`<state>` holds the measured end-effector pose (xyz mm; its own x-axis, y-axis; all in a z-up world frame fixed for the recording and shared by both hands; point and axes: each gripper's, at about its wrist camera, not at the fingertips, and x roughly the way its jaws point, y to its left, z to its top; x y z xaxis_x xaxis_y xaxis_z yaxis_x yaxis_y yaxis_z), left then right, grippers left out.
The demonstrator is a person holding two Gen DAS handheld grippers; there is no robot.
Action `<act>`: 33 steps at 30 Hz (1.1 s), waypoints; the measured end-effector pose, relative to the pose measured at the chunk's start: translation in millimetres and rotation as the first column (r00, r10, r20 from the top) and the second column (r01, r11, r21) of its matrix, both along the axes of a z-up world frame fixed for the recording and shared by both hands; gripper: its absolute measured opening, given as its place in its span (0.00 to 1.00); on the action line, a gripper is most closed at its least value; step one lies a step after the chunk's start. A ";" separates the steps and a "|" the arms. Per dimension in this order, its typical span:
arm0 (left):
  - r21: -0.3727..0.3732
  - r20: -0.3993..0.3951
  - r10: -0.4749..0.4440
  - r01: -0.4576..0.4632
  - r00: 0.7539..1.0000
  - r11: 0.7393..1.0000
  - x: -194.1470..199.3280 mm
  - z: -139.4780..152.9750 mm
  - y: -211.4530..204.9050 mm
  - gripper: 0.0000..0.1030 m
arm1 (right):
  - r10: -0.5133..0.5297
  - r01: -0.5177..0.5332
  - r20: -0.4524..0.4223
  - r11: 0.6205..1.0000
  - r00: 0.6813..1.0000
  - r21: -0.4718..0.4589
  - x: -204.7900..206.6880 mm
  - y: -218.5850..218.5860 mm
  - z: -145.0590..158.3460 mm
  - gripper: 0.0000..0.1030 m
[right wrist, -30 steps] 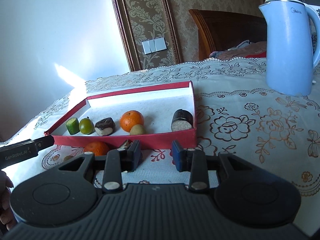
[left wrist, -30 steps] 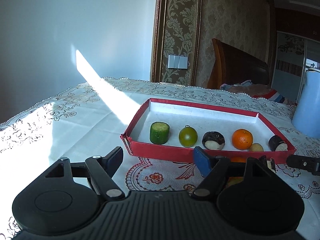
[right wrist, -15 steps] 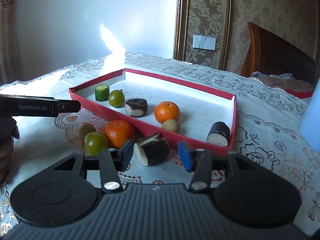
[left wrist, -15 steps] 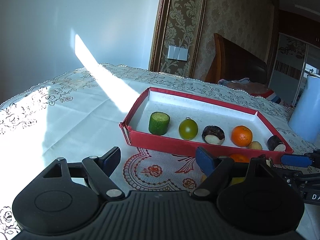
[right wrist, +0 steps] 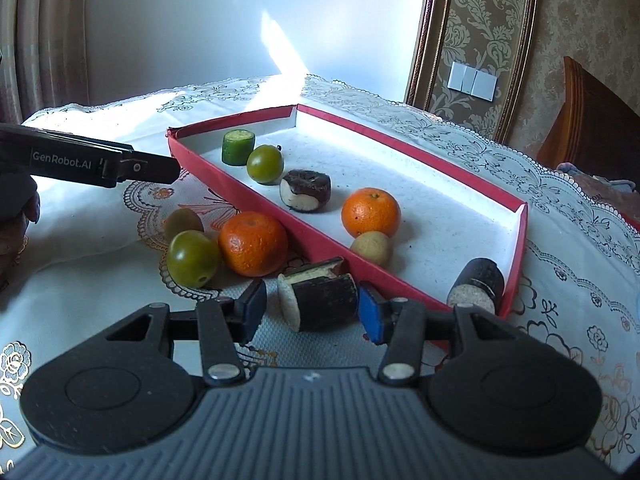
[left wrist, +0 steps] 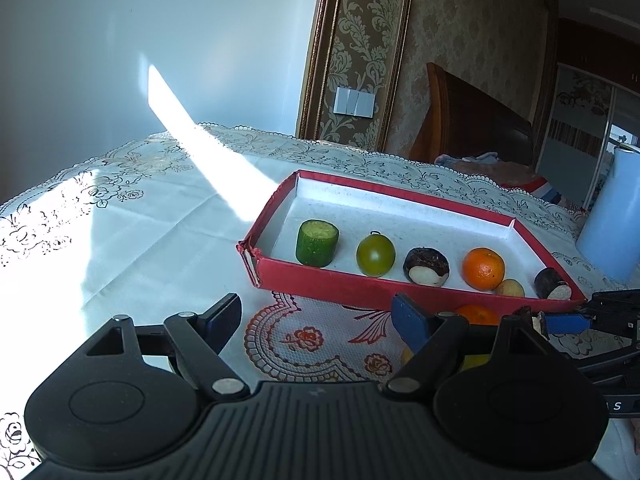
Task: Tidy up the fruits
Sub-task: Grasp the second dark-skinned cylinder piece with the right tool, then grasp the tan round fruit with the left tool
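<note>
Fruits line the near side of a red tray (right wrist: 516,256) on the table (left wrist: 120,232); the right claw (right wrist: 310,312), pads spread, brackets a dark cut piece (right wrist: 320,300) lying outside it, beside an orange (right wrist: 253,242). Left claw (left wrist: 316,316) hangs open.

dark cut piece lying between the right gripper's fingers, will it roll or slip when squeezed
The dark cut piece lies on its side, so it could roll if nudged. Its skin looks glossy, so the open right gripper may slip on it. The pale cut end suggests soft flesh; a hard squeeze might dent it. A second piece close behind may get nudged.
</note>
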<state>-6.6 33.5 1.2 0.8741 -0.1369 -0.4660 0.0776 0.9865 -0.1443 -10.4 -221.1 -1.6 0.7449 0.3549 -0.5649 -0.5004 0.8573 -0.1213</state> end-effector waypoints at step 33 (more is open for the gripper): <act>0.276 -0.104 -0.210 0.231 0.972 0.933 11.9 -7.1 -58.6 0.80 | -0.321 0.338 -0.106 0.899 0.941 0.278 -31.9 -46.1 -0.6 0.39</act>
<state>5.3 -25.1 -5.8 0.8000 -0.1751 -0.5739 0.2978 0.9462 0.1264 -42.4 -267.2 -2.2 0.8175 0.2476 -0.5199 -0.1815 0.9676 0.1754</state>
